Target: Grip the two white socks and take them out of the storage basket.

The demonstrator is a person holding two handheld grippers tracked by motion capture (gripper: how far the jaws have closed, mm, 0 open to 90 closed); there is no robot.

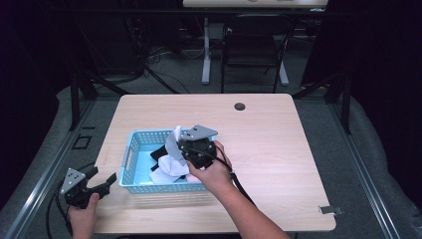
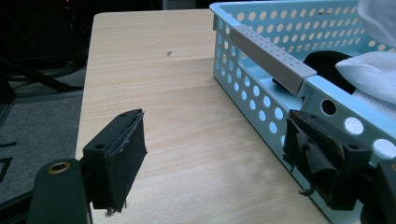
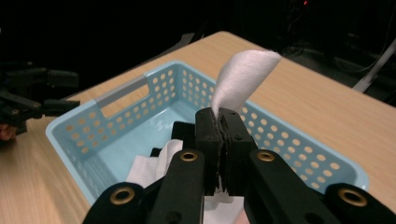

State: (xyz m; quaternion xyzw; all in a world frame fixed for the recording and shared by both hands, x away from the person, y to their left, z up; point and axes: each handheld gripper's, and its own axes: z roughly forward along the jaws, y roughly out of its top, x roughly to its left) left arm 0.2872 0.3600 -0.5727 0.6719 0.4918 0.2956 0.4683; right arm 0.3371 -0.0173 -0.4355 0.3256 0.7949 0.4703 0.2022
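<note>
Here the right gripper (image 3: 223, 122), clamped shut, pinches a white cloth (image 3: 243, 74) above the blue basket (image 3: 299, 154).

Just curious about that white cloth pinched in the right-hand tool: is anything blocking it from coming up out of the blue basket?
Nothing visible blocks it. The right gripper is shut on the white cloth, whose free end stands above the rim of the light blue perforated plastic basket. The left gripper waits open outside the basket.
</note>
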